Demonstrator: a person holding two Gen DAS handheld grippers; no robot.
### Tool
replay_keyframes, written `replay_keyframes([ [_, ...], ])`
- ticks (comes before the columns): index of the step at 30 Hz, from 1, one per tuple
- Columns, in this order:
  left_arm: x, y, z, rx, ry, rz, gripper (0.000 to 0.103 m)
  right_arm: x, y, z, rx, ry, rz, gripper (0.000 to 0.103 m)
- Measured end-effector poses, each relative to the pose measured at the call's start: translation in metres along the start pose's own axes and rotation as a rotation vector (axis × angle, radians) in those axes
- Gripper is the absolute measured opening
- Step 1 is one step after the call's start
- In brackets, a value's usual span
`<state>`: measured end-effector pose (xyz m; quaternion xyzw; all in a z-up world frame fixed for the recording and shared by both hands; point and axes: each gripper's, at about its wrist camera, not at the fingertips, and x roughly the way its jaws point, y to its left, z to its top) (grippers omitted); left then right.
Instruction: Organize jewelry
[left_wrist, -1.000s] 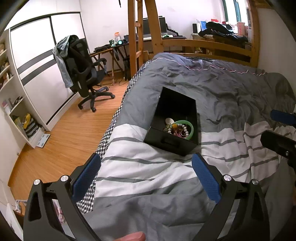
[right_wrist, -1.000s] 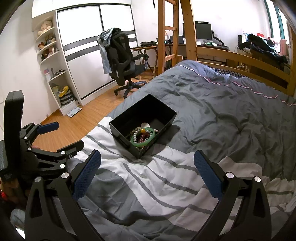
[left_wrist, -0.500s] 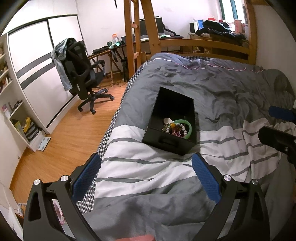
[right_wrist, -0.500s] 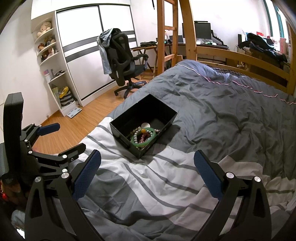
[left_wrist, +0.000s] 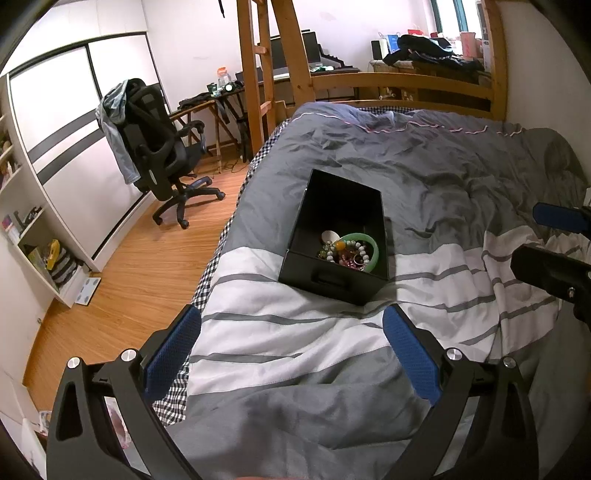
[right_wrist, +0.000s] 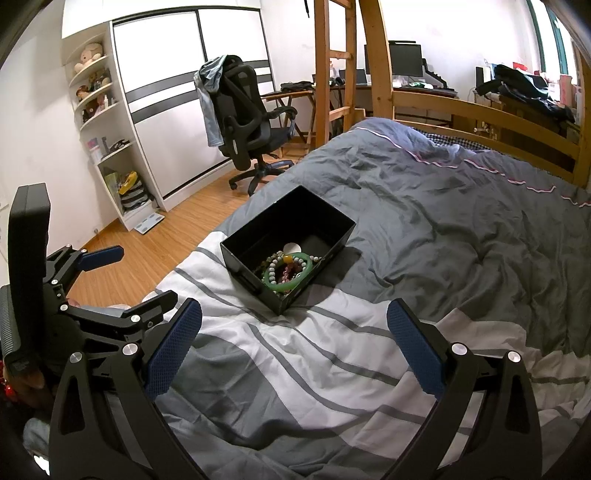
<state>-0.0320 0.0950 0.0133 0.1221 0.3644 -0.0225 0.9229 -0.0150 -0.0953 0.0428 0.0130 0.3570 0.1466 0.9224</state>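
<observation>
A: With both jaws apart, left hand-held gripper (left_wrist: 291, 347) and right hand-held gripper (right_wrist: 294, 343) hold nothing.
B: Jewelry (left_wrist: 349, 251) heaped in black box (left_wrist: 334, 275) on bed (left_wrist: 295, 332). Sorted or pending, can't tell.

the small beads and rings in the black box (left_wrist: 334, 236) are too tangled and tiny to tell apart. the green bangle (right_wrist: 291, 275) is partly hidden by the box wall. the right gripper (left_wrist: 554, 247) is cut off by the picture's edge.
</observation>
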Motion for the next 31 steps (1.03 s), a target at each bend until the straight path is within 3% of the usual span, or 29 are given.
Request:
replay_keyframes([
  [31, -0.0003, -0.0013, 0.0009, 0.000, 0.000, 0.002, 0.097, 0.0007, 0.0005, -0.0003, 0.003, 0.002, 0.002, 0.099],
])
